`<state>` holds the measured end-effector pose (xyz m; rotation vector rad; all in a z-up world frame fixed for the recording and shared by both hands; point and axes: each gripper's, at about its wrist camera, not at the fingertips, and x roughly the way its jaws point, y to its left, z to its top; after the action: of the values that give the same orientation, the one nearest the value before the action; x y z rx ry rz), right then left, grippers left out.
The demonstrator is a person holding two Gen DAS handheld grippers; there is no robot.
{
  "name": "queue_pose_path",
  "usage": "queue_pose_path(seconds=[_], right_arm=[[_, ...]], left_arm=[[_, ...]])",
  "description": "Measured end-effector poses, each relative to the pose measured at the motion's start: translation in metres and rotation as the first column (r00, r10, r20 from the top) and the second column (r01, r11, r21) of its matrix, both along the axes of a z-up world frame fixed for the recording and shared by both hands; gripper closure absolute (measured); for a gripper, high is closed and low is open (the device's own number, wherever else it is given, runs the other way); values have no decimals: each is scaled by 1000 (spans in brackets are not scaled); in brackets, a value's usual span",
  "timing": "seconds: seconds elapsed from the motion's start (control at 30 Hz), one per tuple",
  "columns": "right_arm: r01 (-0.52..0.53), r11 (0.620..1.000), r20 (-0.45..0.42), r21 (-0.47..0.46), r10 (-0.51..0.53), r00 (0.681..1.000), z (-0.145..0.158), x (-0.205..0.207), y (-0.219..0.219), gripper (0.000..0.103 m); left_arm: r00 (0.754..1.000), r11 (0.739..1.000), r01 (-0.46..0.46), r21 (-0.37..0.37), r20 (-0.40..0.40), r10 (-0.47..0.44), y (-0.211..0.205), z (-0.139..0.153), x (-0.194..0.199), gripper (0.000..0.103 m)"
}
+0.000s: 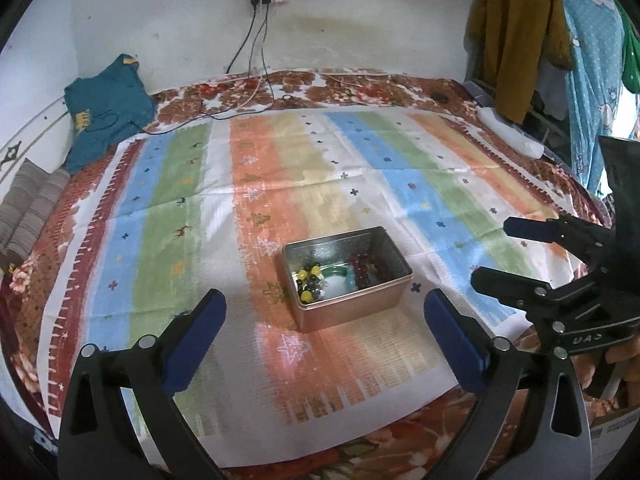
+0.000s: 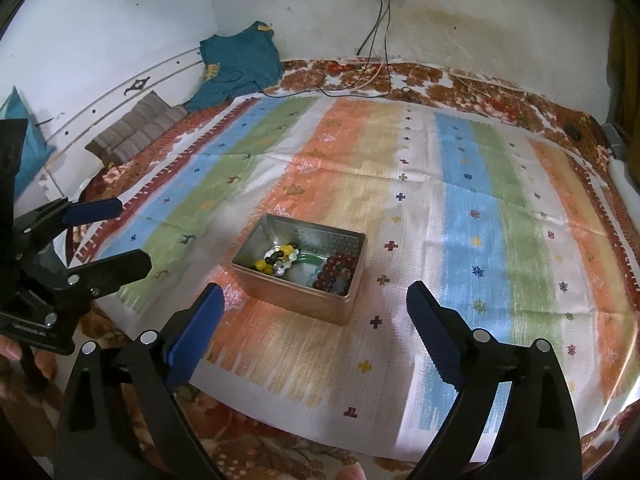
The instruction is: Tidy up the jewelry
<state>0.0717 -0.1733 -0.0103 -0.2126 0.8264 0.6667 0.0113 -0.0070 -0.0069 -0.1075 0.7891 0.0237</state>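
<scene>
The left claw (image 1: 324, 300) gapes wide and empty above the striped cloth (image 1: 200, 184) on the bed; the right claw (image 2: 314, 294) likewise, empty. Between them ahead sits the open metal tin (image 1: 352, 308), long axis running left-right, holding beaded bracelets (image 2: 338, 268). A teal garment (image 1: 106, 108) and cables (image 1: 256, 40) lie well apart by the wall.

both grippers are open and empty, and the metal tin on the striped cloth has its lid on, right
Not quite: the metal tin has no lid on. The left wrist view shows it open, with bead bracelets inside. The left gripper and right gripper are indeed open and empty, and the tin sits on the striped cloth.
</scene>
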Motion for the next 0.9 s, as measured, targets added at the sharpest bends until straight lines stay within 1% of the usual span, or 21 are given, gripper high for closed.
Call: queue_pose_path(seconds=[0.13,0.27,0.37,0.63,0.9], right_arm=[[2,1000,19,9,-2,1000,2,-6,-3,8],[17,1000,36,23,-18,999,6,-10,-7,7],[16,999,61,33,-18,998,10,-15,-9,7],[10,999,67,42,-13,998,12,-20,-12,6],[8,999,70,34,-10,998,12,-21,-9,6]], left_arm=[[1000,1000,-17,6,7,17,3,0,-2,6],[999,998,-7,66,40,4,-7,4,-7,6],[999,996,-12,87,52,7,-9,5,-10,6],[999,998,-23,53,50,20,-4,6,-11,6],[998,996,-16,91,62,10,-12,7,-15,6]])
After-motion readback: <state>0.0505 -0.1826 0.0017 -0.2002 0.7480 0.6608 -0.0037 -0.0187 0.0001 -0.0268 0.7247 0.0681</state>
